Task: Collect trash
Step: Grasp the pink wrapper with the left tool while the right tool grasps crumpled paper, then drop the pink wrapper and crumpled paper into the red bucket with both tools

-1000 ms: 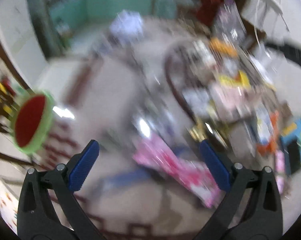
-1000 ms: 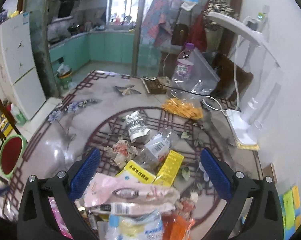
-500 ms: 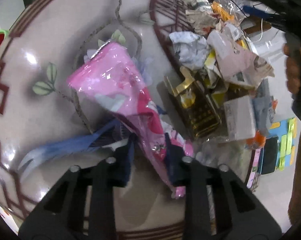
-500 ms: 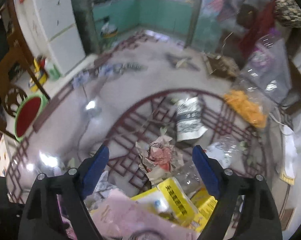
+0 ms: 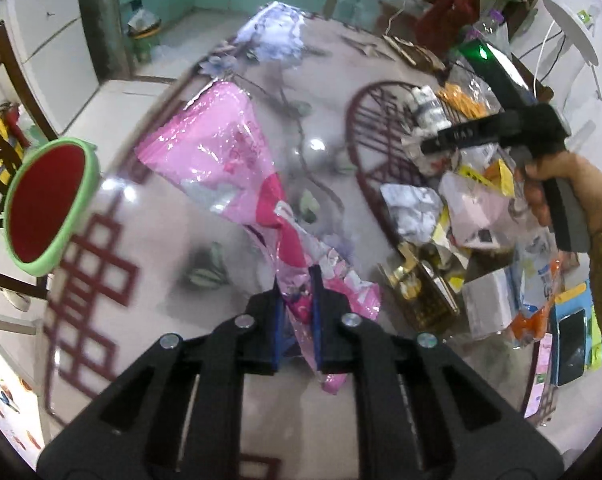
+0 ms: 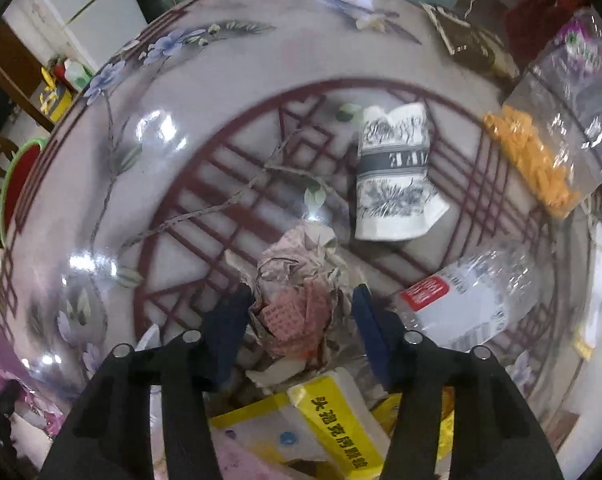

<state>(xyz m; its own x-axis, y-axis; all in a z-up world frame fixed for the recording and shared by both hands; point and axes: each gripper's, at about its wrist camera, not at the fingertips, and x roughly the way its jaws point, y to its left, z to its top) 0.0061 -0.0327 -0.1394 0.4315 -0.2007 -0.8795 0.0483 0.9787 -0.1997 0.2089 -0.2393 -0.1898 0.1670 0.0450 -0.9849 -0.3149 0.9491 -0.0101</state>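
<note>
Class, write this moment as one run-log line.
left tongs: shut on pink wrapper | right tongs: closing around crumpled paper, grip unconfirmed | table: trash remains

Bright indoor light; glare spots on glossy table (image 6: 101, 208); motion blur; fisheye-warped edges.

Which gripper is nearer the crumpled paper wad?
Right. The right gripper straddles the crumpled paper wad, jaws just closing around it. The left gripper is off at the table's near side, shut on the pink plastic bag.
</note>
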